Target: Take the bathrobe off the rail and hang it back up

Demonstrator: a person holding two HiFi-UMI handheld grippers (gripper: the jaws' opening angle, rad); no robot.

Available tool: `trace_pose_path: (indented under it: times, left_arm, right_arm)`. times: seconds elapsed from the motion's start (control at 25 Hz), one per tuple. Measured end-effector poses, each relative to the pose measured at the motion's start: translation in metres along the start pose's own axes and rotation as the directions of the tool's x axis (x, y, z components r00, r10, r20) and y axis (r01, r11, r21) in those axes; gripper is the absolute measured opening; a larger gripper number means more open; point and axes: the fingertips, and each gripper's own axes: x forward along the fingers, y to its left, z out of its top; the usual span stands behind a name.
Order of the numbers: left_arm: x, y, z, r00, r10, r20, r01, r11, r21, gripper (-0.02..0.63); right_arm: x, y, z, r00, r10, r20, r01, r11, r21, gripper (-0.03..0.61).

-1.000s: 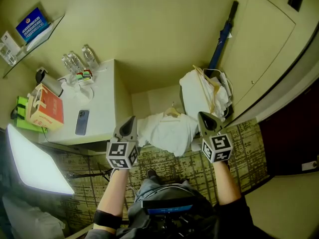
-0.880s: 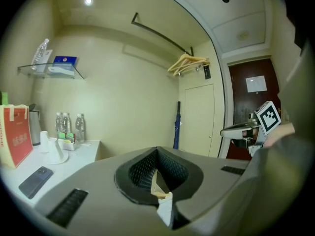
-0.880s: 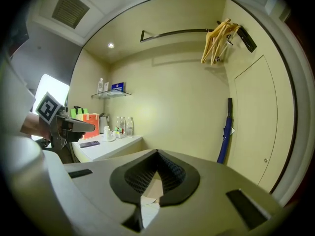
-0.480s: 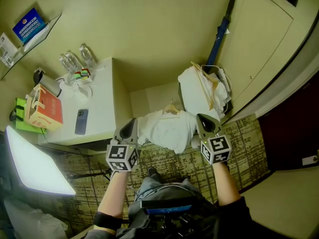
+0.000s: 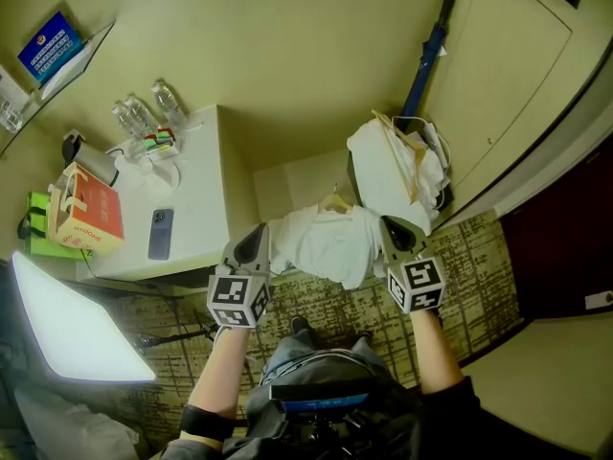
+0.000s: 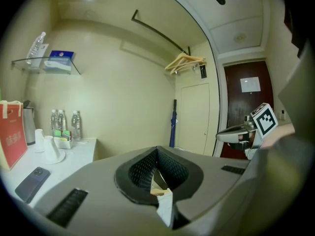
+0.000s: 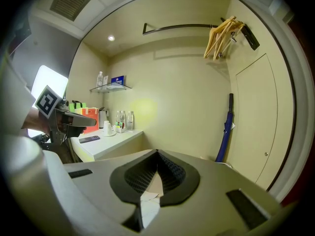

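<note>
**White Bathrobe Held Clear of Rail**

Slung white and crumpled from a wooden hanger [image 5: 333, 204], just right of the counter [image 5: 196, 199]: bathrobe [image 5: 321, 242], off the rail [image 7: 182, 27], pinched at each side by left gripper [image 5: 257, 232] and right gripper [image 5: 392, 226], both clamped on cloth.

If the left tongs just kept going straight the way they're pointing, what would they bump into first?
Probably the beige wall, between the counter and the blue umbrella. Nothing nearer shows in the left gripper view, though the body of the left tongs hides anything low ahead.
</note>
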Motion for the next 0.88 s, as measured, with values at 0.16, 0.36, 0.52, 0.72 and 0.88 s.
trace_pose_path:
  times: [0.16,0.36,0.52,0.72,0.88]
  left_arm:
    - [0.004,0.01,-0.002,1.0,-0.017,-0.01,0.017,1.0,0.0,0.001]
    - [0.019,0.026,-0.008,0.999,-0.047,0.0,0.047,0.999,0.008,0.001]
    - [0.037,0.031,-0.012,0.996,-0.084,0.001,0.084,0.996,0.015,0.001]
    - [0.06,0.022,-0.019,0.995,-0.098,-0.029,0.099,0.995,0.034,0.001]
    - [0.084,0.014,-0.022,0.996,-0.074,-0.041,0.075,0.997,0.031,0.001]
  right_arm:
    - [0.011,0.006,-0.004,1.0,-0.01,-0.009,0.01,1.0,0.01,0.023]
    - [0.026,0.014,-0.009,0.999,-0.031,-0.019,0.031,0.999,0.012,0.023]
    - [0.034,0.016,-0.017,0.998,-0.055,-0.031,0.055,0.998,0.01,0.023]
    - [0.039,0.001,-0.029,0.997,-0.051,-0.052,0.052,0.998,0.031,0.023]
    - [0.052,-0.019,-0.038,0.997,-0.02,-0.079,0.023,0.999,0.032,0.023]
